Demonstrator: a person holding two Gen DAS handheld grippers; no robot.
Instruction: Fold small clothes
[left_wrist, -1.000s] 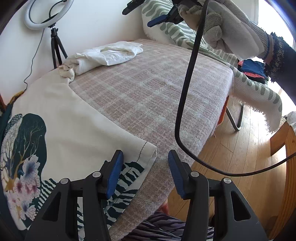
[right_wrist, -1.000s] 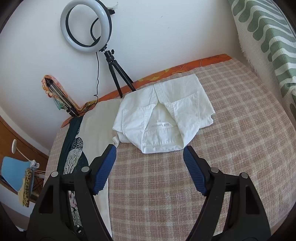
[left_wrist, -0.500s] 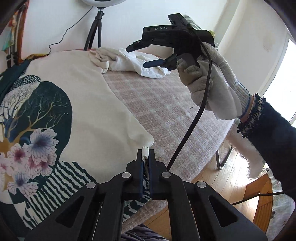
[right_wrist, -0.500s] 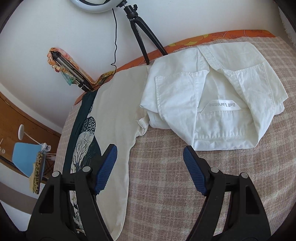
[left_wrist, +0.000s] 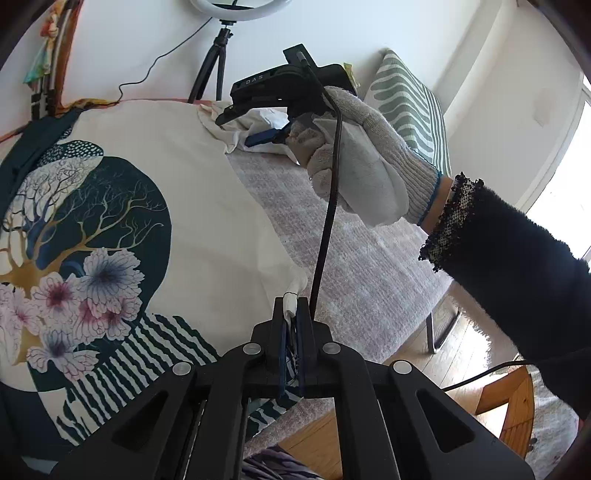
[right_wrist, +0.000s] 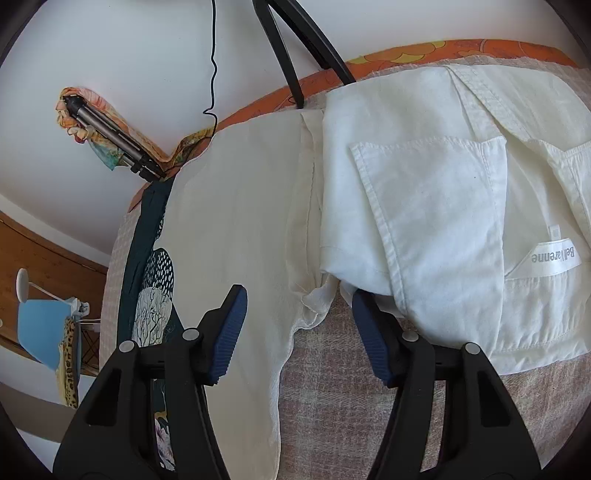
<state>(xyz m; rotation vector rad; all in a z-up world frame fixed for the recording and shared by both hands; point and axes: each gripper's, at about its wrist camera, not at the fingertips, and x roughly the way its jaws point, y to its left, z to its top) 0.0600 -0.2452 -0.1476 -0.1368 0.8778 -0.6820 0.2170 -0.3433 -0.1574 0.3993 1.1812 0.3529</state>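
Note:
A cream garment with a dark tree-and-flower print (left_wrist: 155, 206) lies flat on the checked bed cover (left_wrist: 354, 258). My left gripper (left_wrist: 291, 314) is shut on its near right corner. My right gripper (right_wrist: 295, 314) is open, its fingers either side of the garment's far corner (right_wrist: 314, 299), right above it; it also shows in the left wrist view (left_wrist: 255, 125), held by a gloved hand (left_wrist: 362, 158). A folded white shirt (right_wrist: 461, 206) lies just beyond that corner.
A ring-light tripod (left_wrist: 214, 62) stands behind the bed by the wall. A green-striped cushion (left_wrist: 410, 99) is at the right end. My cable (left_wrist: 325, 229) hangs across the left wrist view. Wooden floor (left_wrist: 461, 350) lies below the bed edge.
My left gripper closed on the garment's near corner and has stayed shut. My right gripper moved forward and down toward the far corner, beside the white shirt, staying open.

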